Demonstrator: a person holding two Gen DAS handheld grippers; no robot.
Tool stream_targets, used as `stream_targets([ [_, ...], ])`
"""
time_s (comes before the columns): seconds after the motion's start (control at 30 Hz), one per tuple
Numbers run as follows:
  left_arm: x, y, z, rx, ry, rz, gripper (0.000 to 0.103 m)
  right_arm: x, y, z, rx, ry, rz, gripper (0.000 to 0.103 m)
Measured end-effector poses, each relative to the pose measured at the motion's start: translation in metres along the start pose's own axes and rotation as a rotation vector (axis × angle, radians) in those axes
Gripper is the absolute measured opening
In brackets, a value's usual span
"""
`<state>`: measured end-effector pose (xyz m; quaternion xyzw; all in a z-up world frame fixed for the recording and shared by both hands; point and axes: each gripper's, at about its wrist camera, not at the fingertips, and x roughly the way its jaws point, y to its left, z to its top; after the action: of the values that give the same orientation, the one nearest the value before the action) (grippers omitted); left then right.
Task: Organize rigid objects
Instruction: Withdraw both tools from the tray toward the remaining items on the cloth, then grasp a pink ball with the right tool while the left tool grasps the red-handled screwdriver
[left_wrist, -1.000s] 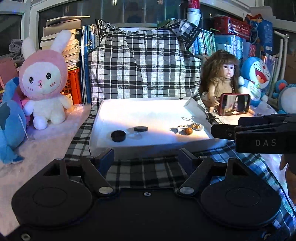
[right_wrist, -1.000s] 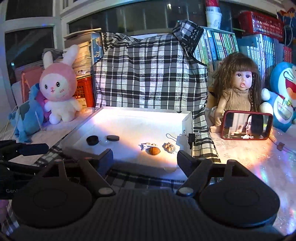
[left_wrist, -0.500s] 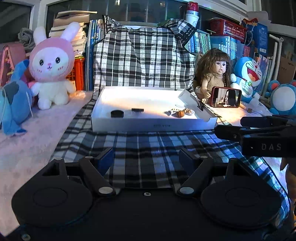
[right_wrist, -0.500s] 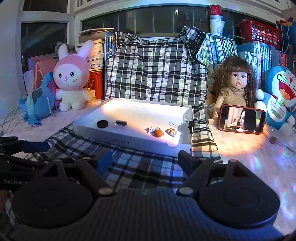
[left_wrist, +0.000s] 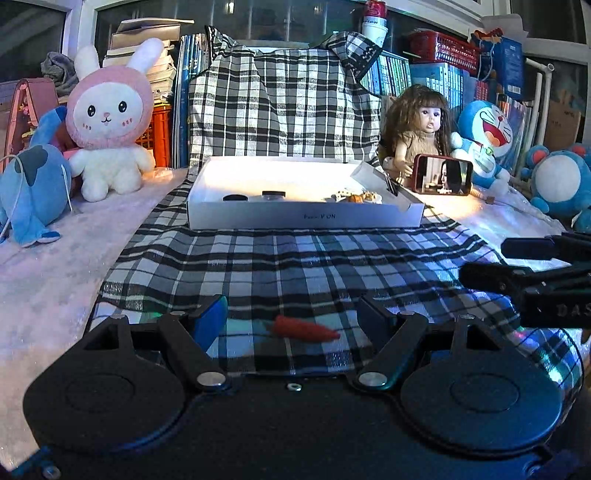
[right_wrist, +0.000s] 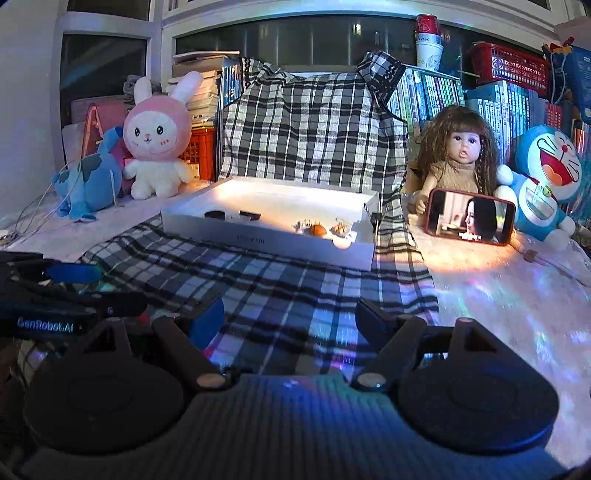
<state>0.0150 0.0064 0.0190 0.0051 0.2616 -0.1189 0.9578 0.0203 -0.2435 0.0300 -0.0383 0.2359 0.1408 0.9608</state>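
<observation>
Checked cloth (left_wrist: 295, 266) covers the table and runs up the backdrop. On it, well back from both grippers, a shallow white box (left_wrist: 303, 218) holds two small black discs (left_wrist: 235, 198) at its left and a cluster of small brownish pieces (right_wrist: 317, 229) at its right. Toy carrot (left_wrist: 304, 329), red-orange with a green top, lies flat on the cloth between the fingers of the left gripper (left_wrist: 291, 314), untouched by either finger. Left gripper: fingers apart, nothing clamped. Right gripper (right_wrist: 290, 314): fingers apart, only bare cloth between them. To the left of the box sit a pink rabbit toy (left_wrist: 110, 122) and a blue plush (left_wrist: 33, 184). To the right are a doll (right_wrist: 460, 162), a phone (right_wrist: 471, 216) with a lit screen leaning against it, and a blue cat plush (right_wrist: 543, 184).
</observation>
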Motion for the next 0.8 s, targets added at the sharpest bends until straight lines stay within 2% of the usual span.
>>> stream_targets([
  [0.4, 0.006, 0.002, -0.012, 0.021, 0.027, -0.005, 0.069, -0.024, 0.002, -0.030, -0.015, 0.025, 0.047, 0.087],
  [0.6, 0.012, 0.002, -0.013, 0.021, 0.039, -0.006, 0.065, -0.026, 0.010, -0.043, -0.049, 0.047, 0.034, 0.086],
  [0.67, 0.014, 0.002, -0.013, 0.023, 0.042, -0.004, 0.063, -0.024, 0.012, -0.046, -0.053, 0.059, 0.032, 0.083],
  [0.8, 0.018, 0.001, -0.014, 0.023, 0.046, 0.003, 0.061, -0.022, 0.015, -0.050, -0.050, 0.070, 0.027, 0.070],
])
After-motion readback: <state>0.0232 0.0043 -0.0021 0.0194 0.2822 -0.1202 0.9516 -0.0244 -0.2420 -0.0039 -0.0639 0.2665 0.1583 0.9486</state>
